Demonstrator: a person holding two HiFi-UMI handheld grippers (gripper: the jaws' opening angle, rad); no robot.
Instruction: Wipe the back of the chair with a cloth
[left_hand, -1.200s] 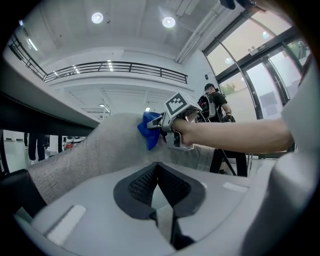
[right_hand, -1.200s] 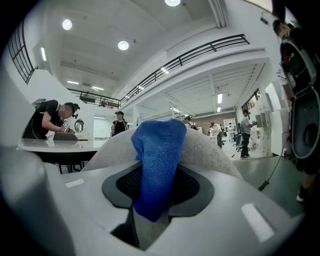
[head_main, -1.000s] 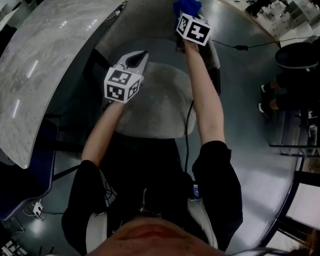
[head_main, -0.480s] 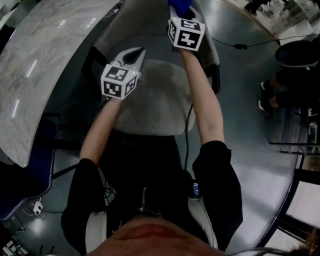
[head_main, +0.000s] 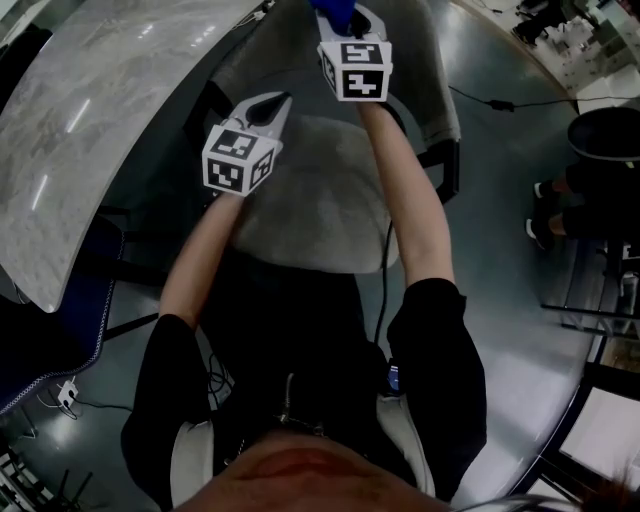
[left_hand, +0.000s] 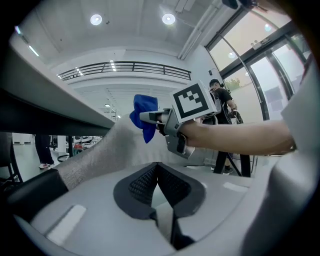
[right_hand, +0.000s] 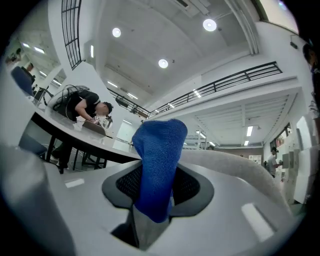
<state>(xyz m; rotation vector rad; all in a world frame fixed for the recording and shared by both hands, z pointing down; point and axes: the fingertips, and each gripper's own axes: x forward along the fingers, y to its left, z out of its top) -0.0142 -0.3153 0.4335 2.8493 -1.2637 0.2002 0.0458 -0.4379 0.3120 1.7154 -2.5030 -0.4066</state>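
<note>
Head view showed our right tool clamped on the cloth by the top of the chair back, left tool closed on nothing just before it, so we judged steady pressure and overlapping strokes would serve best.

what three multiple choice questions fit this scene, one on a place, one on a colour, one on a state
1. Where is the cloth?
A. on the chair seat
B. on the table
C. in the right gripper, by the top of the chair back

2. What colour is the cloth?
A. blue
B. red
C. white

3. How is the left gripper?
A. shut on the cloth
B. shut, nothing between its jaws
C. wide open

Answers:
1 C, the left gripper view shows the cloth held against the chair back's top.
2 A, every view shows it blue.
3 B, its pads meet with nothing between them.
</note>
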